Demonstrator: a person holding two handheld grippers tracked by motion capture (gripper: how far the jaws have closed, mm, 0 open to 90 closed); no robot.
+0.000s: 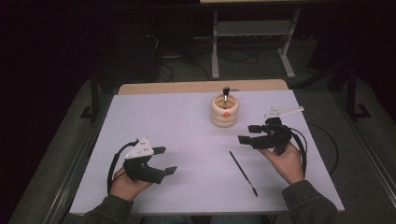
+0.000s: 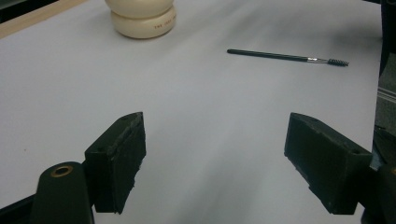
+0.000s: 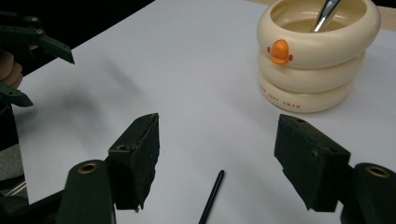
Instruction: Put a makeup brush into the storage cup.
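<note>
A cream ringed holder [image 1: 224,111] with an orange knob stands at the far middle of the white table [image 1: 187,126]. A tool with a metal handle [image 1: 225,95] sticks up out of it. A thin black brush [image 1: 243,172] lies flat near the front, left of the right hand. My left gripper [image 1: 166,160] rests at the front left, open and holding nothing. My right gripper [image 1: 247,134] hovers right of the holder, open and empty. In the right gripper view its jaws [image 3: 217,158] stand wide above the brush's handle end [image 3: 212,196], facing the holder [image 3: 313,60]. The left gripper view has the brush [image 2: 280,56] lying ahead.
A wooden strip [image 1: 201,87] borders the table's far edge. Behind it are grey desk legs [image 1: 215,46] and cables on the floor. A black cable [image 1: 327,144] loops off the table's right side. The left gripper [image 3: 28,46] appears at the top left of the right gripper view.
</note>
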